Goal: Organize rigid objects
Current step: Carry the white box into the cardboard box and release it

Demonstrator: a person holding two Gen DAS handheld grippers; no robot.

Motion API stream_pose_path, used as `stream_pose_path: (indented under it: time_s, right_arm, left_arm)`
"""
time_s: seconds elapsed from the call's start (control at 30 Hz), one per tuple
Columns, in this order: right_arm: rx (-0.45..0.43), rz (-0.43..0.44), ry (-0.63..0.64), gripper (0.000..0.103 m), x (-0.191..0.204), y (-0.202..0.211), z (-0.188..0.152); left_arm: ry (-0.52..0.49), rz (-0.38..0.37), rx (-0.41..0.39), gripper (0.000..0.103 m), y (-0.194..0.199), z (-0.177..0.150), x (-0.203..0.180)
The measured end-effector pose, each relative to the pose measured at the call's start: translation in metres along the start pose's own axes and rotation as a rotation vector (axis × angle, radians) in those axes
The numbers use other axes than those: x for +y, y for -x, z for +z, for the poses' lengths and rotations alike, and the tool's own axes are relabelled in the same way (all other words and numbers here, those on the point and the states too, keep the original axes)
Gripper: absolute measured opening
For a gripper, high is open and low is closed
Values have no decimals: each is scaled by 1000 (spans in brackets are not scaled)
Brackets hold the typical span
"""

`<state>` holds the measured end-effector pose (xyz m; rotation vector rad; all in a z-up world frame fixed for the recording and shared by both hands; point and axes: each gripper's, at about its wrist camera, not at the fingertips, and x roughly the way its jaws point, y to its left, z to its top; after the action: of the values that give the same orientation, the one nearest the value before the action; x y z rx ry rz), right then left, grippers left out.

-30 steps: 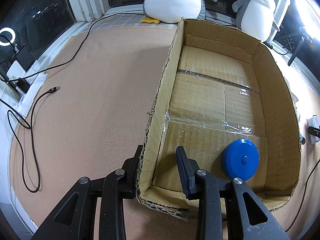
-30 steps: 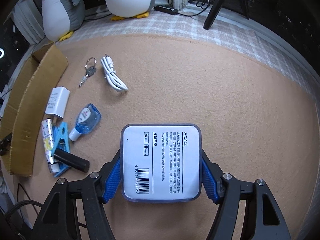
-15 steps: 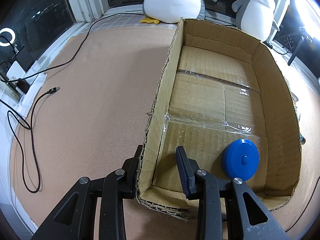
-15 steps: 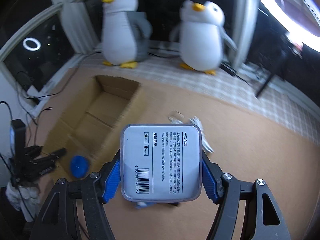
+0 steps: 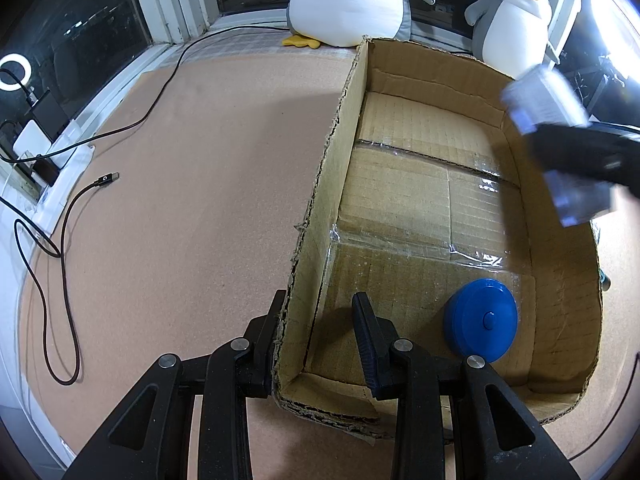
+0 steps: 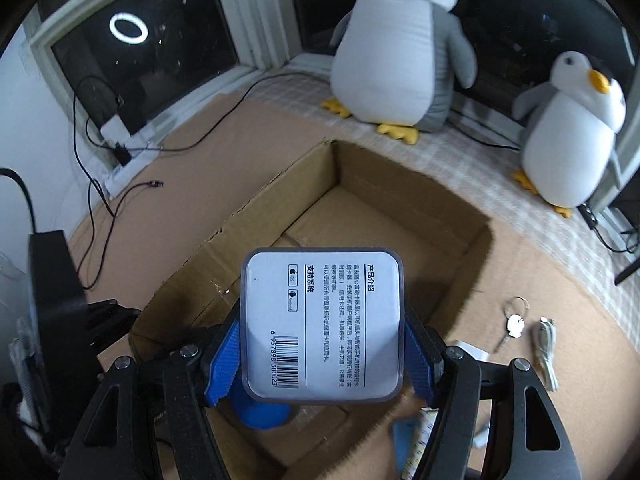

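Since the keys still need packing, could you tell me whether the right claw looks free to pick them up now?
Probably not yet. The right claw is shut on the labelled white case, held over the cardboard box. The keys lie unobstructed on the mat outside the box, so the case must be released first.

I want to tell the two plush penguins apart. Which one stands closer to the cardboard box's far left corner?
The bigger penguin, whose yellow feet sit just behind that corner of the cardboard box. The smaller one stands off to the right.

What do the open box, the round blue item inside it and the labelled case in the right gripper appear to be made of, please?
Box: corrugated cardboard, matte brown, ragged fluted edges, glossy tape on seams. Round blue item: likely smooth moulded plastic with a soft sheen. Labelled case: seemingly clear glossy plastic over a printed paper insert.
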<state>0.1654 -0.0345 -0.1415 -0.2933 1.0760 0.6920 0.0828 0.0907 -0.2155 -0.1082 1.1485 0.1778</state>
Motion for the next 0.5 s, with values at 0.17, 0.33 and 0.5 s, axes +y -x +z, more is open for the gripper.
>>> stream_pose_path:
  time_s: [0.17,0.33,0.5]
  right_arm:
    - [55,-12,23,66,10,-27,2]
    - [93,-24,47,66,12,-44,4]
    - [115,-6,48,67,12,-52,5]
  left_arm:
    - [0,0,0,34,0,0,0]
    - [4,-2,-1,34,1,0,0]
    - [4,-2,-1,34,1,1,0]
